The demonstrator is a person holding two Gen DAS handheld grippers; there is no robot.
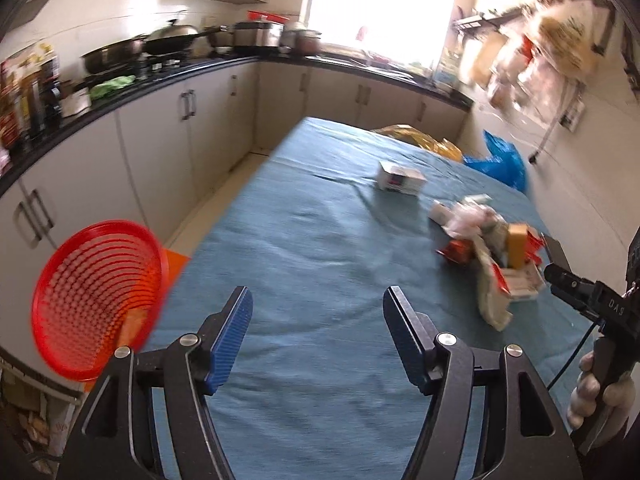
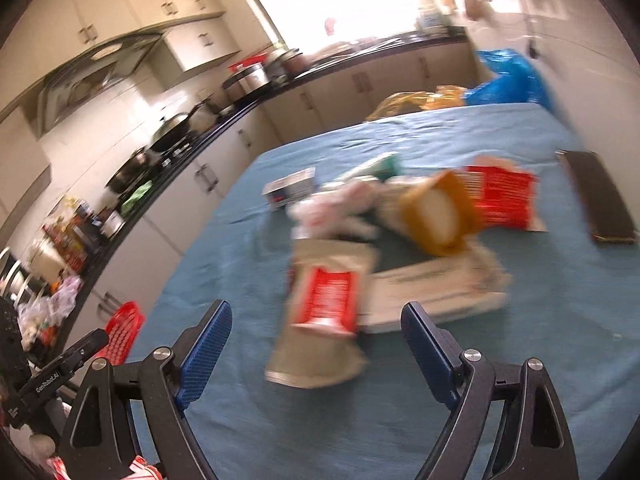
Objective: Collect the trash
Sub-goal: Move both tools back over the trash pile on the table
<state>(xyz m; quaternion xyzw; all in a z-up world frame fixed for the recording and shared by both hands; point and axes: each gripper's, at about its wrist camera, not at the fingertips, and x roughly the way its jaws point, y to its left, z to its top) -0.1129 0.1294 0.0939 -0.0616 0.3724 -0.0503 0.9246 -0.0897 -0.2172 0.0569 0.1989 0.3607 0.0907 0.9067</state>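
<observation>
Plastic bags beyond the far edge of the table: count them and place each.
2. A crumpled yellow plastic bag lies past the blue-clothed table's far edge; a blue plastic bag sits right of it by the wall. Others may be hidden.

A teal cloth-covered surface [image 1: 304, 240] fills the middle, wrinkled. Along the left runs a black kitchen counter [image 1: 168, 80] over pale cabinet doors [image 1: 160, 136], carrying a dark lidded wok [image 1: 172, 42] and a steel pot [image 1: 258, 34] (all a bit blurred). Bright window [image 1: 380, 0] behind. A flat dark rectangular slab [image 2: 598, 196] lies on the cloth's right edge.
</observation>
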